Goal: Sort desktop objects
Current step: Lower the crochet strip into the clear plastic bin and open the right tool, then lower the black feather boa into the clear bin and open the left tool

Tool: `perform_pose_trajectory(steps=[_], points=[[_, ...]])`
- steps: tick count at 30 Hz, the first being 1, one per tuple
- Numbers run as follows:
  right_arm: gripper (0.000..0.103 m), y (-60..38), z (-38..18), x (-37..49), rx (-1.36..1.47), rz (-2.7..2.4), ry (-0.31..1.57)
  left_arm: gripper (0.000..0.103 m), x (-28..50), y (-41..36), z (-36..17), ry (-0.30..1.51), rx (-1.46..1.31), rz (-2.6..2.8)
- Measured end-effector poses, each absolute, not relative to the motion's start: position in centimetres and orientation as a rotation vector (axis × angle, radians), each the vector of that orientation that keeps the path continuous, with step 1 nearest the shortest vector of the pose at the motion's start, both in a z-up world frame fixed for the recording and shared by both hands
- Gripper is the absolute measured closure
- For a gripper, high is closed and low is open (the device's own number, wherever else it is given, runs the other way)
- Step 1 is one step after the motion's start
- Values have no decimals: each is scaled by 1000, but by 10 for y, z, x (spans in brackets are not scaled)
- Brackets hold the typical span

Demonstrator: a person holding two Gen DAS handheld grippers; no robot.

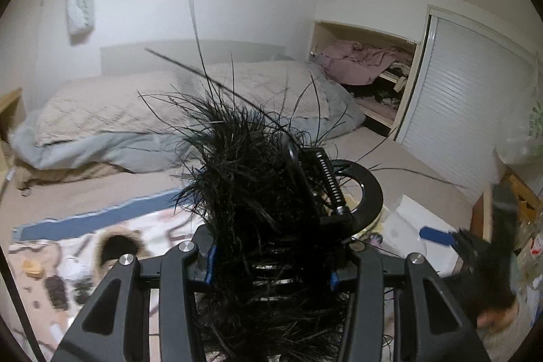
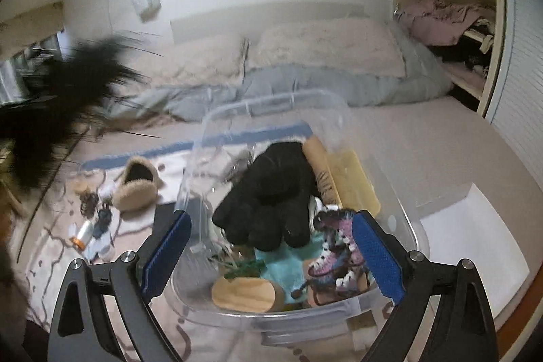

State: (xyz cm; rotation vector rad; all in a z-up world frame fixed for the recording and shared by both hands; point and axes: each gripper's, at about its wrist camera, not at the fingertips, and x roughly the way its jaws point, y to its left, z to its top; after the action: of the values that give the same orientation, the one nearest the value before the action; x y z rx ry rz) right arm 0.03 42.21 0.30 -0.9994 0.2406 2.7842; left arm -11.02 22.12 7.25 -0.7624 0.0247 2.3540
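Note:
My left gripper [image 1: 271, 263] is shut on a bushy black feather piece [image 1: 244, 165] that fills the space between its fingers; a black clip with a spring and ring [image 1: 332, 189] sticks out beside it. The same feathers show blurred at the left in the right wrist view [image 2: 61, 97]. My right gripper [image 2: 268, 253] is open and empty, its blue pads either side of a clear plastic bin [image 2: 400, 212]. The bin holds a black glove [image 2: 271, 192], a pink and blue knitted piece [image 2: 336, 246], a wooden oval [image 2: 244, 294] and teal cloth [image 2: 281, 263].
A fluffy tan slipper [image 2: 135, 189], a small bottle with an orange cap [image 2: 83, 234] and several small items lie on the patterned blanket [image 2: 44, 246]. A bed with grey and beige covers [image 2: 305, 56] lies behind. An open closet [image 2: 448, 22] is at the right.

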Motion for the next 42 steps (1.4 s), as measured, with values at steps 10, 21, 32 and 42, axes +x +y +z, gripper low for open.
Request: perform_pose_trajectory(steps=[10, 21, 32, 42], points=[[8, 463, -2, 27, -714, 2727, 515, 57, -174, 346, 26, -84, -995, 2238], [8, 472, -5, 25, -676, 2737, 573, 57, -222, 425, -30, -189, -1203, 2162], [8, 480, -10, 27, -679, 2722, 591, 6, -247, 454, -59, -274, -1310, 2121], [8, 478, -9, 27, -677, 2713, 599, 6, -234, 429, -44, -178, -1226, 2171]])
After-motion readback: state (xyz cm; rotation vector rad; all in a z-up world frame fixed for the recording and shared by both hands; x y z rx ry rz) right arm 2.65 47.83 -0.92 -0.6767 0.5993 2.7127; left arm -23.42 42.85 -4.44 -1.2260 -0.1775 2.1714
